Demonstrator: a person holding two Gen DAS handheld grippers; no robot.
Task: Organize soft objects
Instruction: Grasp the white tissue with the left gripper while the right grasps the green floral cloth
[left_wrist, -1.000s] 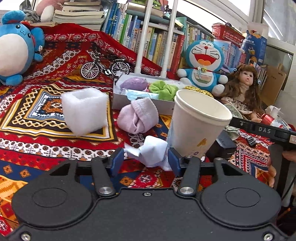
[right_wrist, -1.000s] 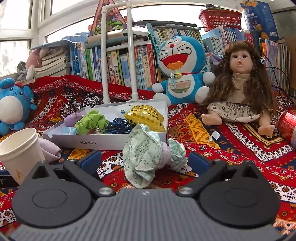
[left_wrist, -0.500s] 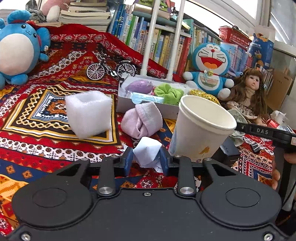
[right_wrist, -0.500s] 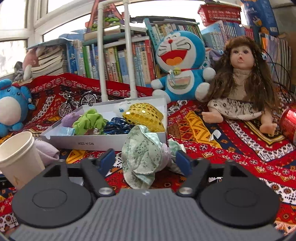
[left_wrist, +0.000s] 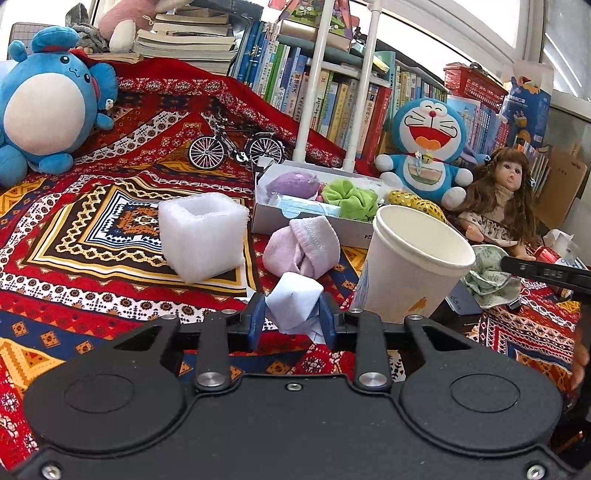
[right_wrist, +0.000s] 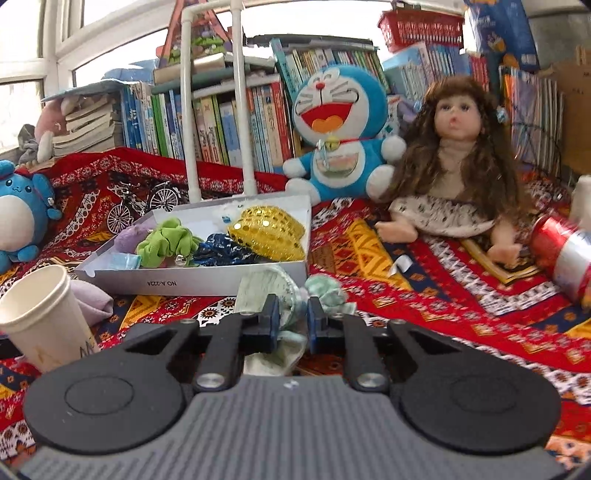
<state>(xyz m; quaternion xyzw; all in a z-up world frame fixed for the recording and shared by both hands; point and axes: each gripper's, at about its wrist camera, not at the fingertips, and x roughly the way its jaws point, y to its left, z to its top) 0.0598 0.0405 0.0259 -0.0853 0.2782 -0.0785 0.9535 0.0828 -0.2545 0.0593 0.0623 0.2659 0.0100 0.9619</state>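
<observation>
My left gripper (left_wrist: 291, 317) is shut on a crumpled pale-blue tissue wad (left_wrist: 293, 301), just in front of a paper cup (left_wrist: 410, 266). My right gripper (right_wrist: 290, 317) is shut on a mint-green floral cloth (right_wrist: 273, 288), pinched between its blue pads just before the white box (right_wrist: 192, 282). That box holds a green scrunchie (right_wrist: 166, 245), a gold sequin piece (right_wrist: 266, 232), a blue item and a purple one. A pink rolled sock (left_wrist: 303, 245) and a white foam block (left_wrist: 201, 234) lie on the patterned blanket ahead of the left gripper.
A Doraemon plush (right_wrist: 340, 129) and a doll (right_wrist: 454, 166) sit behind the box, with a blue plush (left_wrist: 40, 107) at far left. A toy bicycle (left_wrist: 236, 147), white rack poles (right_wrist: 214, 122), a bookshelf and a red can (right_wrist: 561, 254) ring the blanket.
The right gripper's jaws closed from wide open onto the green floral cloth and lifted slightly. The left gripper's jaws tightened on the tissue wad.
</observation>
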